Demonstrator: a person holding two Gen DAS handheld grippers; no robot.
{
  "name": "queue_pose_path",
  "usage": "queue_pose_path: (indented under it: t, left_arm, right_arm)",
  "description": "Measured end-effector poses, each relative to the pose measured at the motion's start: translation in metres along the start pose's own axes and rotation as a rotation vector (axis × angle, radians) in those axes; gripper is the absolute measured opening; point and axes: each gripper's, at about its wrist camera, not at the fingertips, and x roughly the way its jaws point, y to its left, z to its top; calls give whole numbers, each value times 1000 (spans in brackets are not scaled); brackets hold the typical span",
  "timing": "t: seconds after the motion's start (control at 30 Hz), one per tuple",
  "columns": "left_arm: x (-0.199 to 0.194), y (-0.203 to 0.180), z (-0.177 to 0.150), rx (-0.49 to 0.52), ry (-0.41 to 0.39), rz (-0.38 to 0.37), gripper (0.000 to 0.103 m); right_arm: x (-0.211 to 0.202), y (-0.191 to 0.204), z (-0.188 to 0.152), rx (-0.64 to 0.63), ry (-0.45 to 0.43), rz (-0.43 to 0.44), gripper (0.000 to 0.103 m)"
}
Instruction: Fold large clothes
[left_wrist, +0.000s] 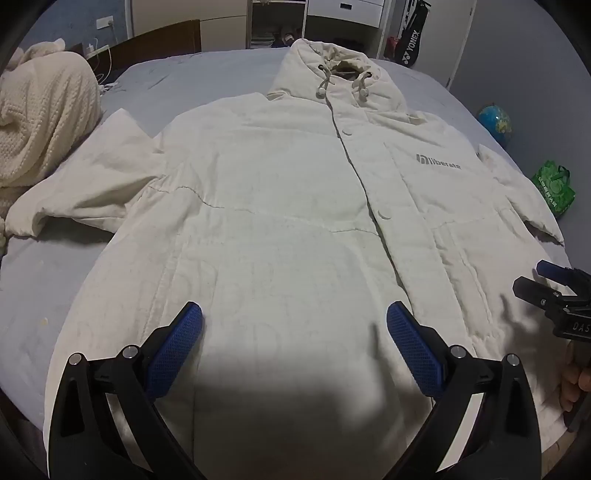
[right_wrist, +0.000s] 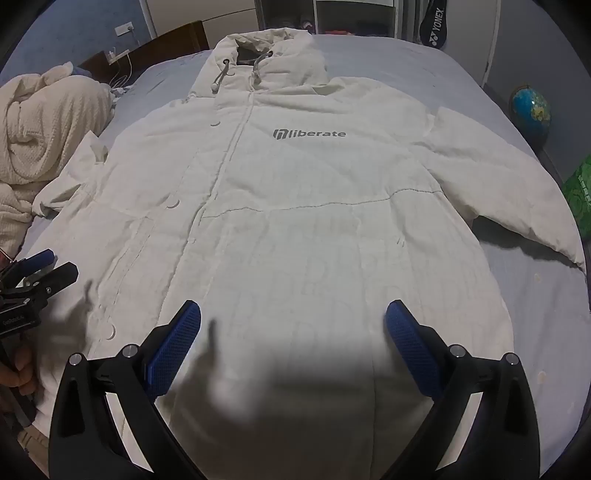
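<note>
A large white hooded coat (left_wrist: 280, 206) (right_wrist: 295, 221) lies flat and face up on the bed, buttoned, hood at the far end, both sleeves spread sideways. A grey "liberate" print (right_wrist: 309, 134) marks its chest. My left gripper (left_wrist: 294, 314) hovers above the hem, left of the button line, open with nothing between its blue pads. My right gripper (right_wrist: 293, 314) hovers above the hem right of the button line, open and empty too. Each gripper shows at the edge of the other's view: the right gripper (left_wrist: 554, 291), the left gripper (right_wrist: 40, 273).
The coat rests on a bed with a pale blue sheet (left_wrist: 177, 81). A cream knitted blanket (left_wrist: 40, 118) is heaped at the left. On the floor at the right stand a globe (left_wrist: 495, 123) and a green bag (left_wrist: 554, 188). Shelves and a racket bag (left_wrist: 410, 44) stand behind the bed.
</note>
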Motion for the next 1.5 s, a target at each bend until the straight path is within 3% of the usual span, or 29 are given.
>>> queue_pose_path:
  t: [1.5]
  left_arm:
    - [-4,-8,-2,33,-21,28,92]
  right_arm:
    - [2,-1,0,1,8,-5,96]
